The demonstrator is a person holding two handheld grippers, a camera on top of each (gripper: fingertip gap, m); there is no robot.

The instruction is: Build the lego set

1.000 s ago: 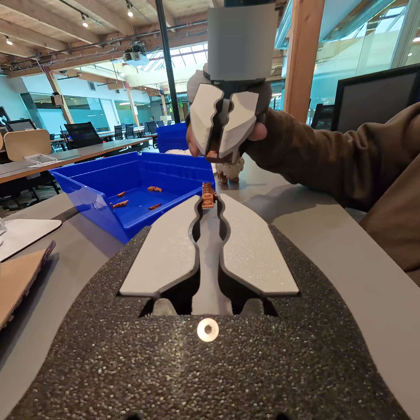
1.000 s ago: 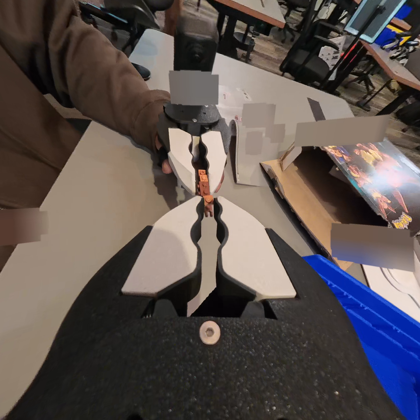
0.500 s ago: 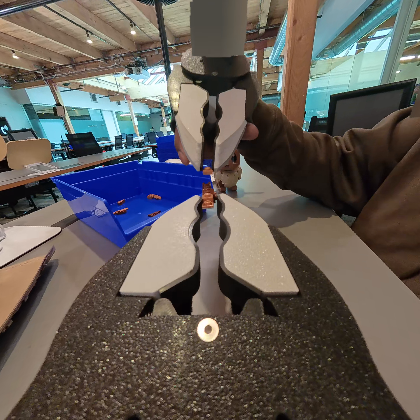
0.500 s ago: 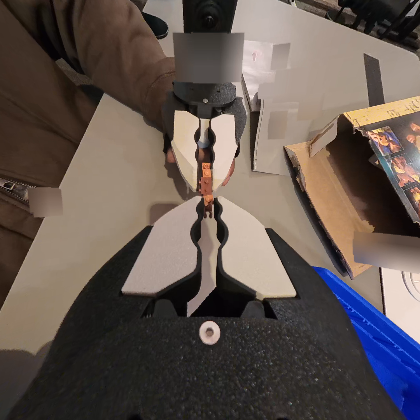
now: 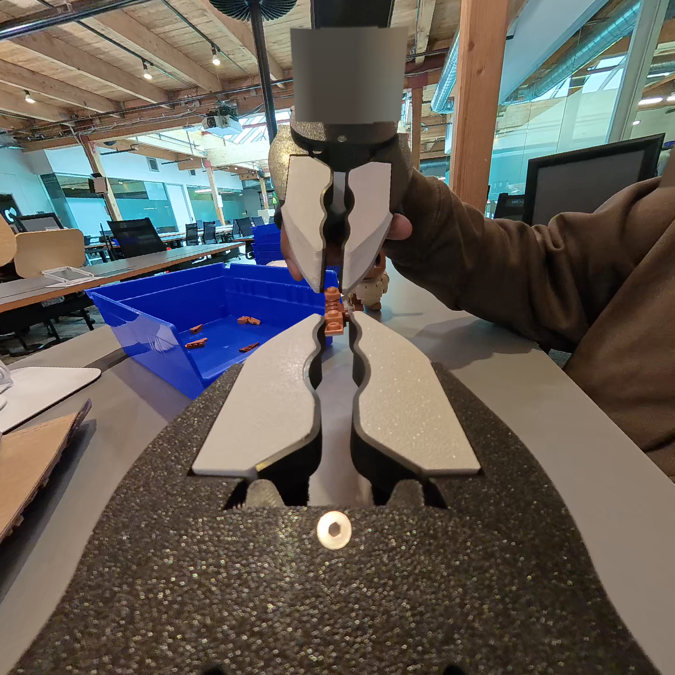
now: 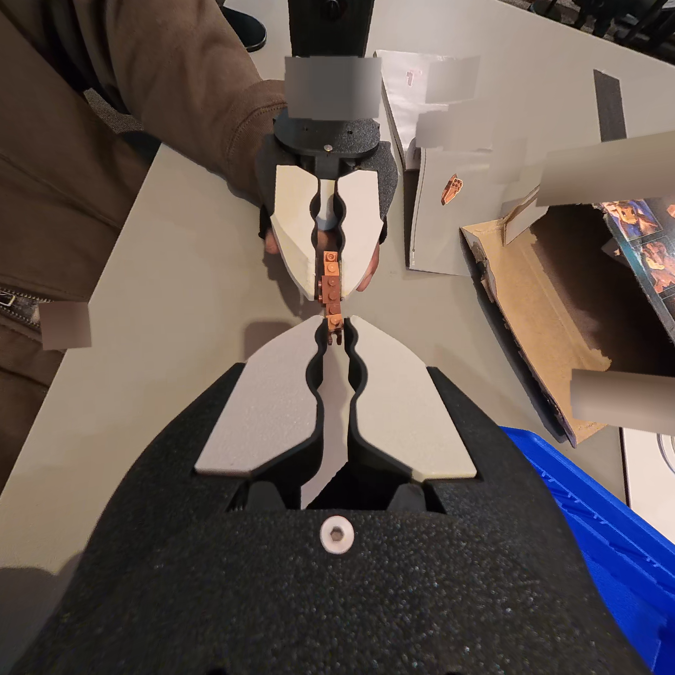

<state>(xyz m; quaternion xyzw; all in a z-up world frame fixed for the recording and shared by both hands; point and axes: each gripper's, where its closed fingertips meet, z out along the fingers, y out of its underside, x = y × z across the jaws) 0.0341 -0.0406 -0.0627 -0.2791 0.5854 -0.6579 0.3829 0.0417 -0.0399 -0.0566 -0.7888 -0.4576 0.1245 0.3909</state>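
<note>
My left gripper (image 5: 335, 319) is shut on a brown lego strip (image 5: 334, 323) made of several small plates, held above the grey table (image 5: 475, 365). The right wrist view shows the strip (image 6: 330, 281) lying between the left gripper's (image 6: 327, 305) fingers and sticking out past their tips. My right gripper (image 6: 334, 323) is shut on a small orange-brown clip piece (image 6: 335, 327). That piece touches the free end of the strip. In the left wrist view the right gripper (image 5: 331, 286) comes down from above, its tips just over the strip.
A blue bin (image 5: 146, 328) with several loose brown pieces (image 5: 197, 343) stands left of the grippers; its corner shows in the right wrist view (image 6: 602, 529). A small built figure (image 5: 372, 288) stands behind. An open cardboard box (image 6: 529, 328) and a booklet (image 6: 438, 219) lie nearby. Only a small space, under 4 cm, lies between the two pairs of fingers.
The right gripper swung up over the left one and brought its clip piece against the end of the strip. The left gripper stayed nearly still, and both grasps held.
</note>
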